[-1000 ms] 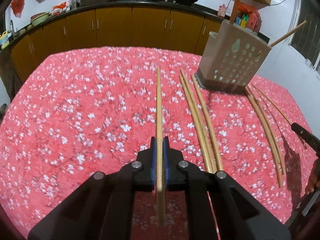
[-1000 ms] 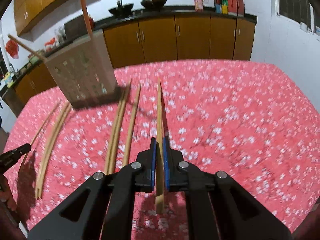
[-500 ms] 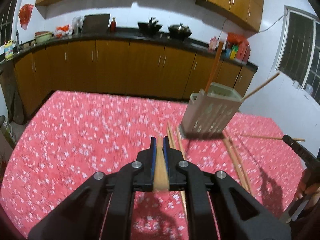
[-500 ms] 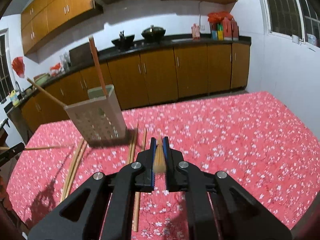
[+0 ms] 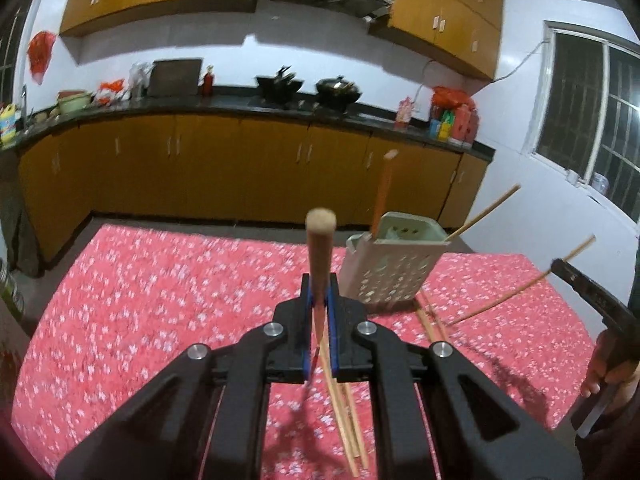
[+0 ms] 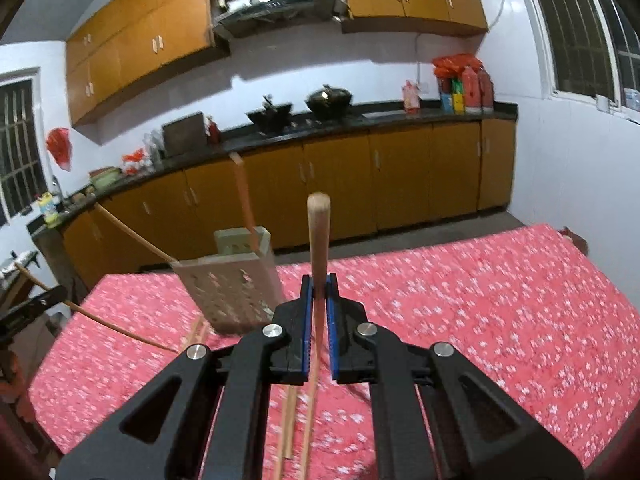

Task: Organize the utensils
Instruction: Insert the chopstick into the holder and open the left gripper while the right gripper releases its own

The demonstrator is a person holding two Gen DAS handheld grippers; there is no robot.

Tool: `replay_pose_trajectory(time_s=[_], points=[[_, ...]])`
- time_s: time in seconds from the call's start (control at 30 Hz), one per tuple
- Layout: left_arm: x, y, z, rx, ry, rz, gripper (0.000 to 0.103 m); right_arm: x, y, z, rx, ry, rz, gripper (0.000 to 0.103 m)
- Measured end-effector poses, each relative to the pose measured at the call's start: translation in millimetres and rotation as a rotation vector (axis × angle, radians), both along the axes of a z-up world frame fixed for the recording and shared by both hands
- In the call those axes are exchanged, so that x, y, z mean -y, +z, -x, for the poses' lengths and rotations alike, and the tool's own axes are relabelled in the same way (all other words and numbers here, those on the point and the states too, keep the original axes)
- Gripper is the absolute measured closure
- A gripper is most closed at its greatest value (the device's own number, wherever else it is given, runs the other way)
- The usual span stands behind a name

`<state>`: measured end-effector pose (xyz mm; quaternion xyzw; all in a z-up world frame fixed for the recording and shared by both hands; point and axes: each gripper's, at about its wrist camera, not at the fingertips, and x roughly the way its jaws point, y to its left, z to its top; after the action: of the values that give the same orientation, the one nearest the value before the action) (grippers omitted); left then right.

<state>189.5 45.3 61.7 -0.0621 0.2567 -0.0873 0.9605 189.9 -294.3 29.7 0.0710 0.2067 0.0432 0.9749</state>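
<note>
My left gripper (image 5: 319, 300) is shut on a wooden chopstick (image 5: 320, 248) that now points up toward the camera. My right gripper (image 6: 319, 300) is shut on another wooden chopstick (image 6: 319, 236), also tipped up. A beige perforated utensil holder (image 5: 390, 268) stands on the table ahead and right of the left gripper, with two chopsticks in it; in the right wrist view the holder (image 6: 232, 288) is ahead and left. Loose chopsticks (image 5: 344, 412) lie on the table below the left gripper. The right gripper and its chopstick also show at the left view's right edge (image 5: 576, 280).
The table has a red floral cloth (image 5: 160, 300). More loose chopsticks (image 6: 290, 420) lie under the right gripper. Kitchen cabinets and a dark counter (image 5: 240, 108) with woks run behind the table. A white wall and window are at the right.
Both grippers have risen and tilted upward, each lifting its chopstick off the table; the views swung from the tabletop to the kitchen wall.
</note>
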Motion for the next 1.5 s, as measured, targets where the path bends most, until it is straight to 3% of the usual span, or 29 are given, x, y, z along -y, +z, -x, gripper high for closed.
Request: replay_pose_trajectory(time_s=[0.33,0.53,0.73,1.07,1.37,1.5], points=[[34.4,56.1,3.4,0.135,-0.114,0.019,0.095,-29.3,73.1,14.3,0.212,0.136,-0.048,0.096],[49.5,82.6,-8.4,0.209,-0.112,0.045,0.095,-46.1,87.1,-2.5,0.273,0.127,-0.024,0.096],[59.5,94.2,-32.5,0.249,-0.05,0.03,0.095,-53.0,80.9,-25.2,0.245,0.104,-0.015,0.096],[73.4,67.4,-74.7,0.197,-0.016,-0.008,0.095,-58.2,56.6,-66.1,0.117,0.114,-0.008,0.096],[80.6,44.5,-91.6,0.123,-0.024,-0.001,0.095,-64.2,44.7,-75.9,0.057,0.131,-0.003,0.095],[76.1,46.9,-87.6,0.135,-0.019,0.005,0.093,-67.0,44.6,-75.3,0.056,0.133,-0.005,0.094]])
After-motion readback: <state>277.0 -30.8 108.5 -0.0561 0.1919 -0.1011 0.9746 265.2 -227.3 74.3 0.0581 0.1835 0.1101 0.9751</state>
